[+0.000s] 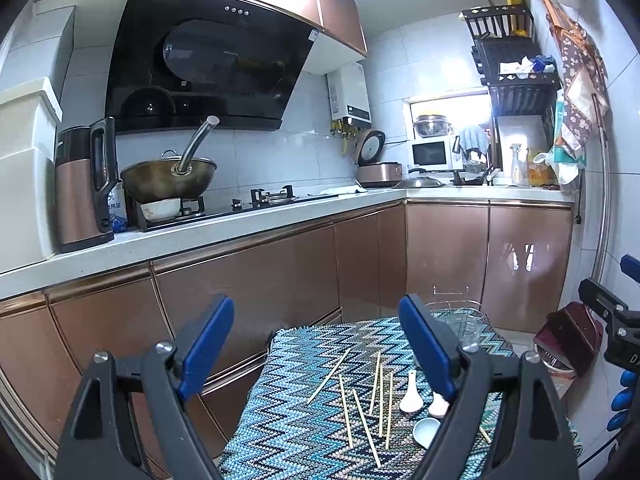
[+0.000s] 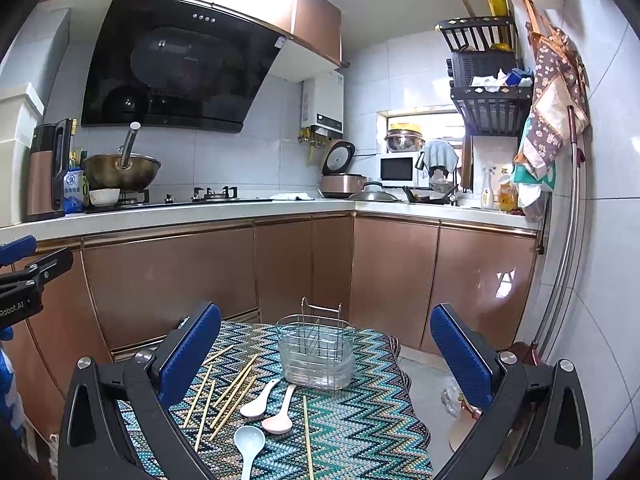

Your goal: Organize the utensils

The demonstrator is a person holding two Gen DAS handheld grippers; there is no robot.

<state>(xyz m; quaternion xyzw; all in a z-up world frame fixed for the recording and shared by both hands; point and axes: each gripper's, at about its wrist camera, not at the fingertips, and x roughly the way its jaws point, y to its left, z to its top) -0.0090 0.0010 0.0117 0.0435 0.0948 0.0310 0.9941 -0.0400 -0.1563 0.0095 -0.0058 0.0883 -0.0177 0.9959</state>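
Several wooden chopsticks [image 2: 234, 386] lie scattered on a zigzag-patterned cloth [image 2: 360, 420] over a small table. Three ceramic spoons lie beside them: a white one [image 2: 260, 400], a pink one [image 2: 280, 416] and a pale blue one [image 2: 250, 446]. A clear wire utensil holder [image 2: 316, 354] stands upright at the table's far side. My right gripper [image 2: 326, 356] is open and empty above the table. My left gripper [image 1: 316, 344] is open and empty above the table's left part; chopsticks [image 1: 360, 404] and the white spoon [image 1: 411, 394] show between its fingers.
Copper-coloured kitchen cabinets [image 2: 180, 276] and a white counter [image 2: 200, 212] run behind and to the left of the table. A wok [image 2: 120, 170] and a kettle [image 2: 48, 168] stand on the counter. A dustpan [image 1: 568, 336] leans by the right wall.
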